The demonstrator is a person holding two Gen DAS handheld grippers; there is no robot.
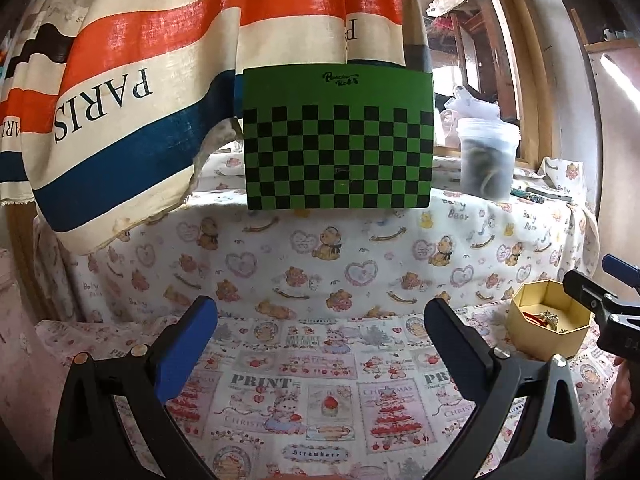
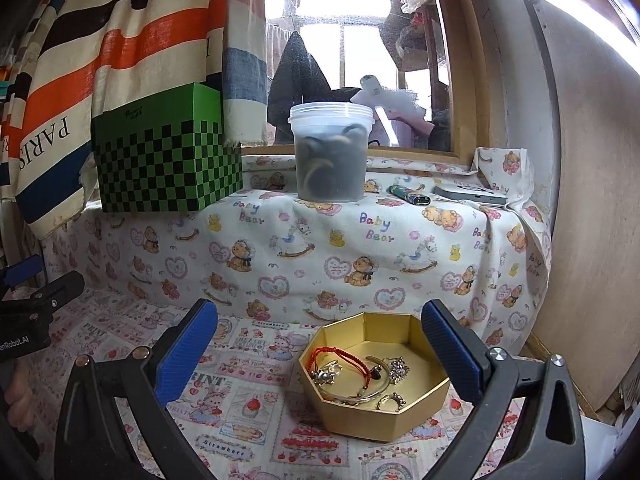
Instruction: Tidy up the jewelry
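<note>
A gold hexagonal box sits on the printed cloth, open at the top. Inside lie a red cord bracelet, a metal bangle, a sparkly piece and rings. My right gripper is open and empty, its blue pads on either side of the box's near-left part, a little above it. My left gripper is open and empty over bare cloth, left of the box. The right gripper also shows at the right edge of the left wrist view.
A raised ledge under bear-print cloth holds a green checkered box, a clear lidded tub with dark contents, a lighter and a flat grey device. A striped curtain hangs at the left. A wall stands at the right.
</note>
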